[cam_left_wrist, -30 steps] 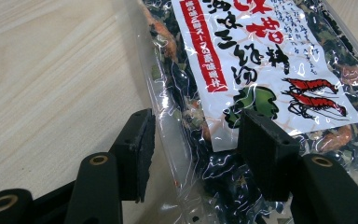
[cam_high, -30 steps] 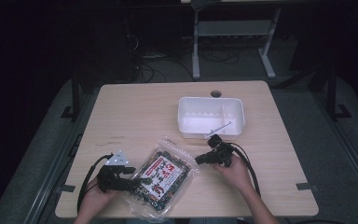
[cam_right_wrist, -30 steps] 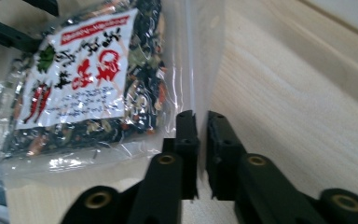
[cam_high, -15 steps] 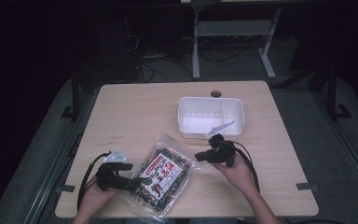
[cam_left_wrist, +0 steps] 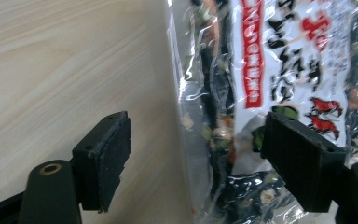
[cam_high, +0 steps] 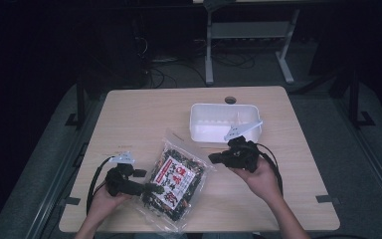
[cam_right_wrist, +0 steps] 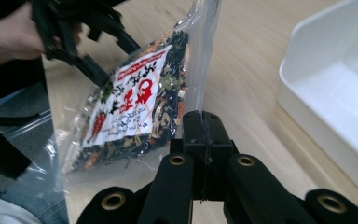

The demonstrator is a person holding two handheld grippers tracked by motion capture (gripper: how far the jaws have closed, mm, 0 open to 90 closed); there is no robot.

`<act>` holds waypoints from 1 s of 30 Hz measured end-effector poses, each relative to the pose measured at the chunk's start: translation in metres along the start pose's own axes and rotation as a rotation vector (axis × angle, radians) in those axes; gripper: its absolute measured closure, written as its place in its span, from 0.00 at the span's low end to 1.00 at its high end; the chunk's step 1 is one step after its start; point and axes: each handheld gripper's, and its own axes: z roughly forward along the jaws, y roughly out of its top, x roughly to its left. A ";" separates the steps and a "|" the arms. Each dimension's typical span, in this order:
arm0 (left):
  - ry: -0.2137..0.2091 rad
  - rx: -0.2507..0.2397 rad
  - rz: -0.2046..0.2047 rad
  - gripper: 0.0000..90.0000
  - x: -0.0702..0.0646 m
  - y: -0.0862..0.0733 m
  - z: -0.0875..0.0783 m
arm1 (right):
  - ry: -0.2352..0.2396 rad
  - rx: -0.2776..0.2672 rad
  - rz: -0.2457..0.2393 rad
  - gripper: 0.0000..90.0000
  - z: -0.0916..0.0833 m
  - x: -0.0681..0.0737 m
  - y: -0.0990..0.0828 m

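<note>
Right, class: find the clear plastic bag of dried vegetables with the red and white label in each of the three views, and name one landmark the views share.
High view: clear plastic bag of dried vegetables lies front centre on the table, between both hands.
Left gripper view: it fills the right half, its edge between the open jaws.
Right gripper view: it hangs left of centre, its edge pinched in the shut jaws.
Shared landmark: the light wooden table.

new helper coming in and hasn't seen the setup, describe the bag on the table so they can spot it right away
On the light wooden table, look at the near edge, between the person's two hands and in front of the white plastic tub. The bag lies there: a clear plastic pouch of dark dried bits with a white label in red and black print, the only soft, see-through thing on the table.
</note>
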 end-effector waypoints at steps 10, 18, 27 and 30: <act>-0.151 -0.018 0.008 0.44 -0.001 0.013 0.009 | -0.008 -0.050 -0.016 1.00 -0.016 0.001 0.012; -0.184 -0.037 0.033 0.63 -0.005 0.013 0.007 | -0.014 -0.086 -0.003 1.00 -0.020 -0.003 0.013; -0.189 -0.052 0.054 0.74 -0.008 0.011 0.005 | -0.015 -0.092 -0.016 1.00 -0.022 -0.001 0.018; -0.174 -0.057 0.073 0.74 -0.010 0.011 0.004 | -0.012 -0.093 -0.016 0.99 -0.022 -0.003 0.017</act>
